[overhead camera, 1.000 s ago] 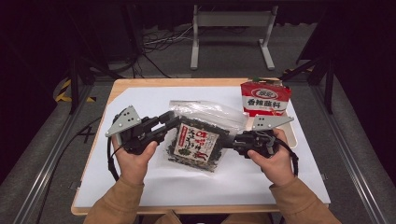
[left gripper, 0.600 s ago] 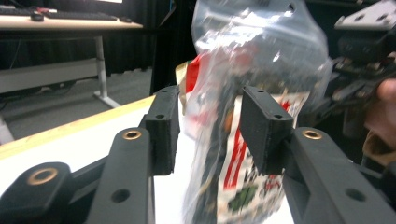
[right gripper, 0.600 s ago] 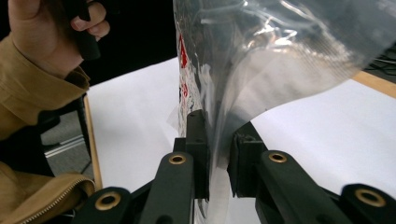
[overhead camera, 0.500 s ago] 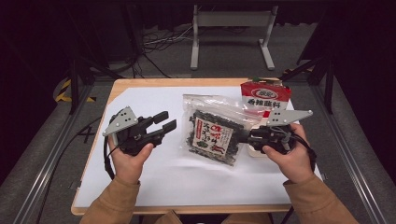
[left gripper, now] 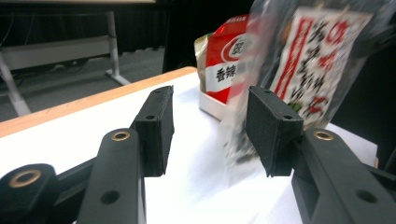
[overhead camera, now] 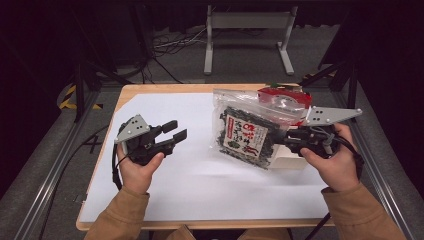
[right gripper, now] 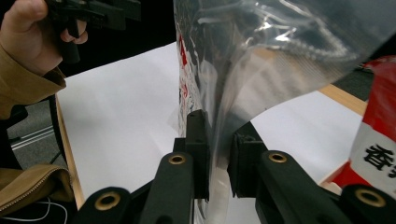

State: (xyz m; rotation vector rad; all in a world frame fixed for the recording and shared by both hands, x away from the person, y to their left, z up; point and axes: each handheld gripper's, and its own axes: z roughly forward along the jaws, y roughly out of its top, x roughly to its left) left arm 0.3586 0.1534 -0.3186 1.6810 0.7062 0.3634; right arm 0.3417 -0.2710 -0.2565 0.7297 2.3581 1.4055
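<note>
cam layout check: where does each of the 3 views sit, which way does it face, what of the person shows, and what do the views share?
High view: above the person's side, looking forward and down at the white table; forearms, both hands.
Left gripper view: rides the left gripper, looking along its open fingers toward the clear bag.
Right gripper view: rides the right gripper, fingers pinching the bag; left hand farther off.
Shared: bag, red packet.

You are in a dark lab or studio: black curtains (overhead camera: pixel 45 45), cables (overhead camera: pixel 170 45) across grey carpet, metal rails (overhead camera: pixel 50 175) around a paper-covered wooden table (overhead camera: pixel 165 89).
</note>
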